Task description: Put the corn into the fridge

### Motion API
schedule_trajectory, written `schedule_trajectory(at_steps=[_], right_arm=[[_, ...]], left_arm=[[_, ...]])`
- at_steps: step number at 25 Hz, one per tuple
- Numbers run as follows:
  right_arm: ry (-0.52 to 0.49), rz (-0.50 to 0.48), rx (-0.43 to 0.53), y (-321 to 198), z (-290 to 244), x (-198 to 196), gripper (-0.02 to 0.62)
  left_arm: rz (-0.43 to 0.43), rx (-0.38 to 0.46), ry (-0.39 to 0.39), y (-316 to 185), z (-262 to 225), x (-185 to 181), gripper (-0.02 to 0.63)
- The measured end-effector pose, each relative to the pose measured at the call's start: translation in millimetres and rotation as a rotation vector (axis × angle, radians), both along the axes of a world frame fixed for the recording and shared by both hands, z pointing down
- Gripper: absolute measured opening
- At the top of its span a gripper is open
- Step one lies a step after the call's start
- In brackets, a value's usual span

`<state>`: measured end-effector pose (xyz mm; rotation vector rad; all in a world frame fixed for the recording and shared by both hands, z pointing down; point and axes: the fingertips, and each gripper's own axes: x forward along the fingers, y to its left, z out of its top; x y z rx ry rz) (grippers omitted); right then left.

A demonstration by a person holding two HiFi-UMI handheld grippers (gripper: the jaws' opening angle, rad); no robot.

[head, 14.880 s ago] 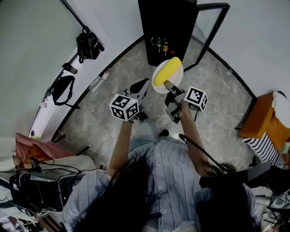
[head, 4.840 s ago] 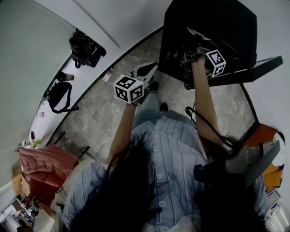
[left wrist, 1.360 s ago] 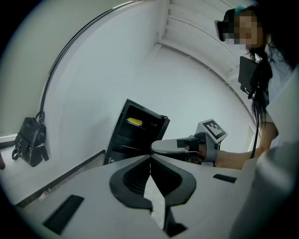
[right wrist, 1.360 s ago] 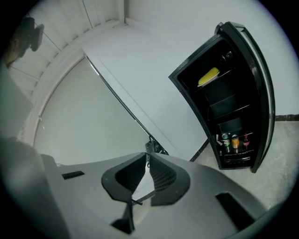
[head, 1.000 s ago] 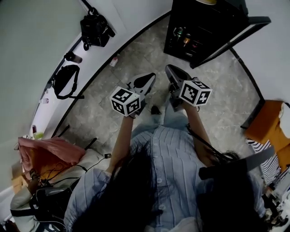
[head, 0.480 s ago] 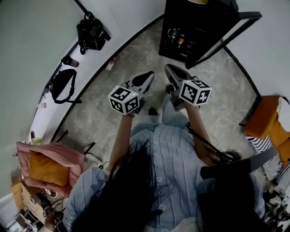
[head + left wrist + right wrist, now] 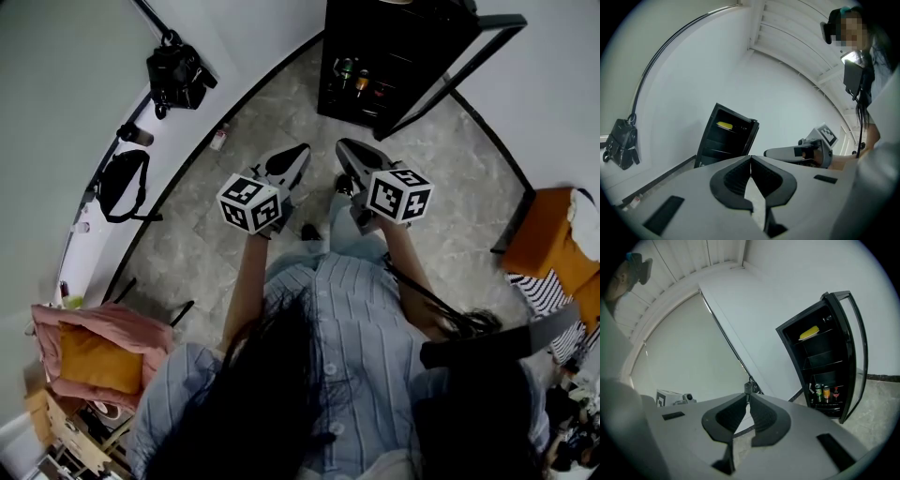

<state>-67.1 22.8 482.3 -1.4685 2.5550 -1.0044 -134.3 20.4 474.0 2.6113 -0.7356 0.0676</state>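
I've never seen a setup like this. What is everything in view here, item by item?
tall black fridge with its door open: one, black, by the white wall ahead
yellow corn cob: one, yellow, fridge's top shelf
drink bottles and cans: at least three, mixed colours, low fridge shelf
black camera bag: one, black, by the wall at left
black pouch: one, black, nearer along that wall
small pale bottle: one, floor by the wall
pink cloth around an orange cushion: one heap, lower left
orange seat: one, right edge
left gripper: grey, jaws together, empty
right gripper: grey, jaws together, empty
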Motion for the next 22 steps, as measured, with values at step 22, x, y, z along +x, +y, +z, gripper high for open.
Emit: schedule_trajectory(at_steps=[22], right_arm=[[0.030, -0.021, -0.016, -13, 10, -15, 0.034]], left_arm=[[-0.057, -0.001, 0.003, -13, 2, -31, 0.008]])
